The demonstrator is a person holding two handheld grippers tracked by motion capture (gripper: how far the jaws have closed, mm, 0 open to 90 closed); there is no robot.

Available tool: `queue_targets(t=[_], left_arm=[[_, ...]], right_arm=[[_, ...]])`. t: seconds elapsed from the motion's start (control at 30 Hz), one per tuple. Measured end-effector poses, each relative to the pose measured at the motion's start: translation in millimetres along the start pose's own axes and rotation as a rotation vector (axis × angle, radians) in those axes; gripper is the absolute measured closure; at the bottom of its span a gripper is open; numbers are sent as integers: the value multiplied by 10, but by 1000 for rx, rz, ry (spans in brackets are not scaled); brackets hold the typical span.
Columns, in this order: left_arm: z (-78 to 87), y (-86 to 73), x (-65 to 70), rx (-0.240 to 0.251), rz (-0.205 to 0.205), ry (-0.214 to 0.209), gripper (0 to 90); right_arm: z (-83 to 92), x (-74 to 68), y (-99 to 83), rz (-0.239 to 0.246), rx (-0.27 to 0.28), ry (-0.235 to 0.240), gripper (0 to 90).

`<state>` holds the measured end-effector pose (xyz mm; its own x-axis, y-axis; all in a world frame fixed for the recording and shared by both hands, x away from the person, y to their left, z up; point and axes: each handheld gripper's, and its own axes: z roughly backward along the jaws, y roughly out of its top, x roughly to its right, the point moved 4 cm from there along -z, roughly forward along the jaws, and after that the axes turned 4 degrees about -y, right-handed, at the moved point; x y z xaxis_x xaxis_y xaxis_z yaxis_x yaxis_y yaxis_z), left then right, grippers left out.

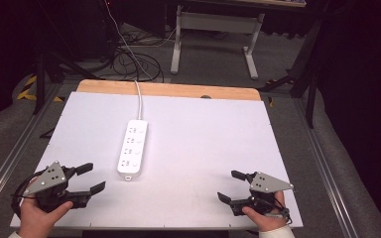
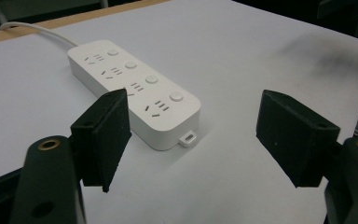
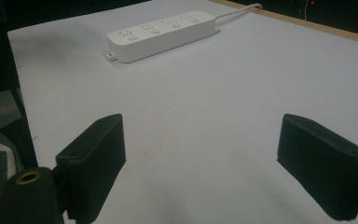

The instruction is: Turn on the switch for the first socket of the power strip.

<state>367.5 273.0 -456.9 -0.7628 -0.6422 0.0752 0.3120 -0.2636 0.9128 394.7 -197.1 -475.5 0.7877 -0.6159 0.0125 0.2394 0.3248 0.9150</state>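
A white power strip [image 1: 133, 147] with several sockets and round buttons lies left of the table's middle, its white cable [image 1: 139, 99] running off the far edge. My left gripper [image 1: 91, 178] rests near the front left corner, open and holding nothing, with the strip [image 2: 135, 91] just beyond its jaws. Over at the front right, my right gripper [image 1: 231, 185] is open too, nothing between its jaws. The strip [image 3: 161, 34] lies far ahead of it, apart from it.
A white sheet [image 1: 198, 148] covers the table, with a wooden strip [image 1: 178, 90] along the far edge. Metal rails [image 1: 327, 173] run along both sides. Cables [image 1: 129, 59] and a desk frame [image 1: 213, 29] are on the floor beyond.
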Motion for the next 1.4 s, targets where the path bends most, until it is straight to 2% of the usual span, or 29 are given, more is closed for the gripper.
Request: queue_targets(t=[0.2, 0.33, 0.63, 0.97, 1.4], left_arm=[[-37, 104, -41, -5, 21, -13, 302], [-64, 188, -76, -10, 6, -15, 322], [-139, 400, -149, -9, 16, -22, 341], [-231, 535, -197, -33, 0, -26, 343], [-366, 747, -276, -41, 10, -39, 343]], right_arm=[[-8, -2, -8, 1, -5, 2, 159], [-8, -1, -12, 1, -6, 4, 159], [-12, -2, -18, 2, -11, 7, 159], [-18, -5, -21, -1, -14, 9, 159], [-25, -10, -28, -1, -15, 17, 159]])
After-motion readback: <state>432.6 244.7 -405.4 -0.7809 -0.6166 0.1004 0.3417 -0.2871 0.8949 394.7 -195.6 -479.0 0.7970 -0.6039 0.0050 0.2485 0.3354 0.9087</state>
